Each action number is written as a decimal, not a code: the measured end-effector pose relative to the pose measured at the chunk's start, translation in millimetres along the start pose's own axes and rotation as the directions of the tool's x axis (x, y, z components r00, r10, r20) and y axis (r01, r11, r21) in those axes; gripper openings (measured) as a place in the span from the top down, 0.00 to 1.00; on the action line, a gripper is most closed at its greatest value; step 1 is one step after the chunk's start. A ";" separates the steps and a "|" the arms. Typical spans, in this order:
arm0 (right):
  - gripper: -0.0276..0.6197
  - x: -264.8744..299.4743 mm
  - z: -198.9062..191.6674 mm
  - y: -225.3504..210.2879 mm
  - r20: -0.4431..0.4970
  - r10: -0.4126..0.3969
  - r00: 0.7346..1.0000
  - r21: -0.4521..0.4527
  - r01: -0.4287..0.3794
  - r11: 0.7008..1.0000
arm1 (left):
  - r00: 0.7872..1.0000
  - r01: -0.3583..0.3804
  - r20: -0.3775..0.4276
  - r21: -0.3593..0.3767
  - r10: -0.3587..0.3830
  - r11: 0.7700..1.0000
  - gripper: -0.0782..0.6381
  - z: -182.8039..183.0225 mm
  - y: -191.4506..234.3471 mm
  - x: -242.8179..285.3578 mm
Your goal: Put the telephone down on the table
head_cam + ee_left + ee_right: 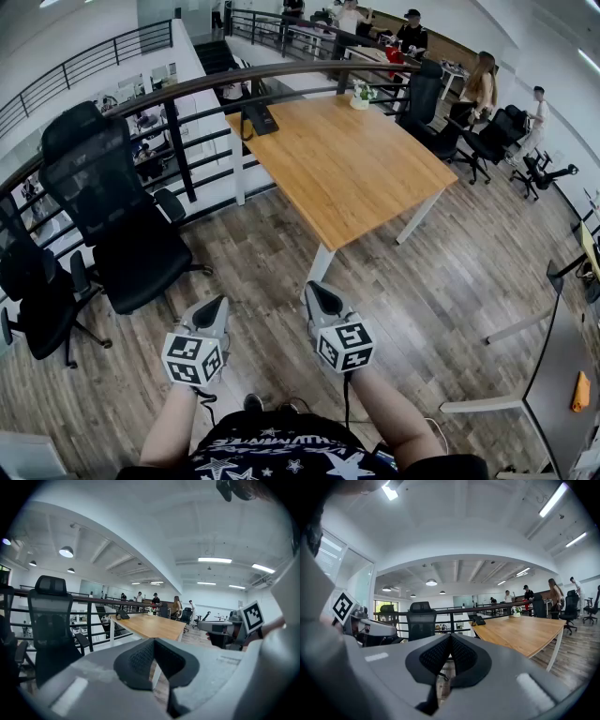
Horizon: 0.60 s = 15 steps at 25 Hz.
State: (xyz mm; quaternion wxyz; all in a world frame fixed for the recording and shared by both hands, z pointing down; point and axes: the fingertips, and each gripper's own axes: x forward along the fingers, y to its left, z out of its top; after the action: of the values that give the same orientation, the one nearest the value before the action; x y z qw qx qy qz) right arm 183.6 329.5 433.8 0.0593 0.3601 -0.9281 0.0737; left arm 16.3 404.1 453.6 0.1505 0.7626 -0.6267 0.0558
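Observation:
A black desk telephone (259,118) stands on the far left corner of a wooden table (347,169), beside the railing; the same telephone (123,615) (478,620) looks small and far off in both gripper views. My left gripper (217,307) and right gripper (317,293) hover side by side over the wood floor, well short of the table's near edge. Both point toward the table with jaws shut and nothing between them. The left gripper's tips (153,641) and the right gripper's tips (450,637) meet with no gap.
Two black office chairs (122,216) stand left of the grippers by a dark curved railing (187,89). A small potted plant (362,94) sits at the table's far edge. More chairs and several people are beyond the table. Another desk (562,375) lies at the right.

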 end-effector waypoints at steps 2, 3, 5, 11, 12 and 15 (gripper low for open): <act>0.96 6.9 2.3 5.6 0.009 0.003 1.000 0.001 -0.003 1.000 | 1.000 0.016 0.004 0.009 -0.016 1.000 0.89 2.5 2.7 2.5; 0.96 9.4 3.5 8.0 0.014 0.003 1.000 -0.003 -0.003 1.000 | 1.000 0.023 0.005 0.017 -0.023 1.000 0.89 2.4 3.7 3.6; 0.96 12.1 6.8 10.4 0.024 -0.003 1.000 -0.010 0.004 1.000 | 1.000 0.029 -0.005 0.037 -0.029 0.999 0.89 -1.1 6.2 5.2; 0.96 11.1 16.2 21.1 0.047 -0.017 0.999 -0.044 0.019 0.999 | 0.999 0.021 -0.029 0.051 -0.020 0.998 0.89 -10.4 18.6 1.5; 0.96 12.3 16.2 24.5 0.047 -0.016 0.999 -0.047 0.018 0.999 | 0.999 0.018 -0.031 0.047 -0.017 0.999 0.89 -12.2 23.0 0.2; 0.96 19.6 11.5 32.7 0.031 -0.021 0.999 -0.039 0.022 0.999 | 0.999 0.006 -0.041 0.024 -0.005 1.000 0.89 -19.0 37.0 -4.5</act>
State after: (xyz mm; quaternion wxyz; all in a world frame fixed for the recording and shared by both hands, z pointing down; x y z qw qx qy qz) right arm 146.5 338.4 422.7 0.0528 0.3699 -0.9263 0.0492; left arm -18.7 407.7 476.3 0.1543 0.7649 -0.6205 0.0787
